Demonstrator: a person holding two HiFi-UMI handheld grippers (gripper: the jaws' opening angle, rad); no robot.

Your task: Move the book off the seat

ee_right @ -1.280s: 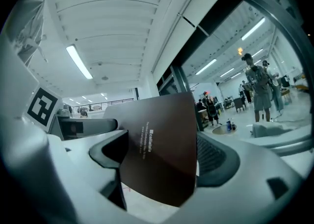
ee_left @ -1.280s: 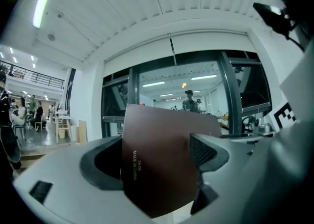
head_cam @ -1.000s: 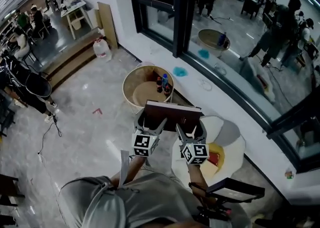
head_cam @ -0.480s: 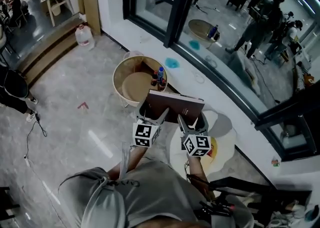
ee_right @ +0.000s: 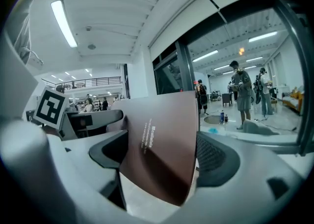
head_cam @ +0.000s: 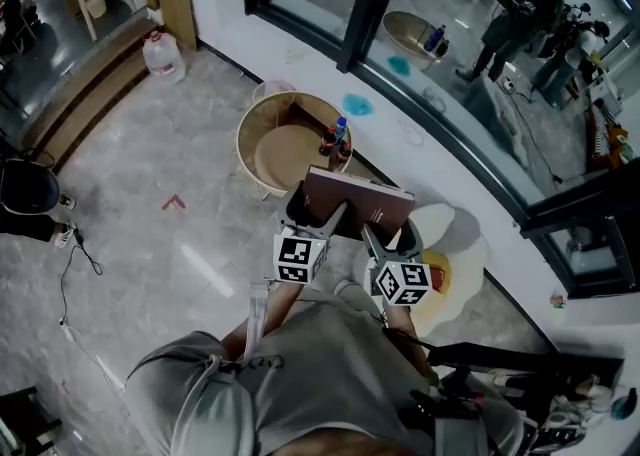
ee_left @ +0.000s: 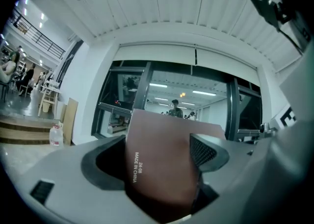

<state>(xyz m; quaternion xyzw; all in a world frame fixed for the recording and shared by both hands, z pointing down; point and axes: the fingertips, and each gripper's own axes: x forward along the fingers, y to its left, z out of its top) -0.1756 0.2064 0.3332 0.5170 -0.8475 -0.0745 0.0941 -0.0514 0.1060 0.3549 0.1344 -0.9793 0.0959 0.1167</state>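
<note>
The brown book [head_cam: 358,202] is held in the air, its lower edge pinched in the jaws of the left gripper [head_cam: 316,220] and right gripper [head_cam: 388,238].

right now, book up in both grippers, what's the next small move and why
Probably carry the brown book toward the round wooden table: the left gripper and right gripper clamp it, lifted clear of the white seat.
</note>
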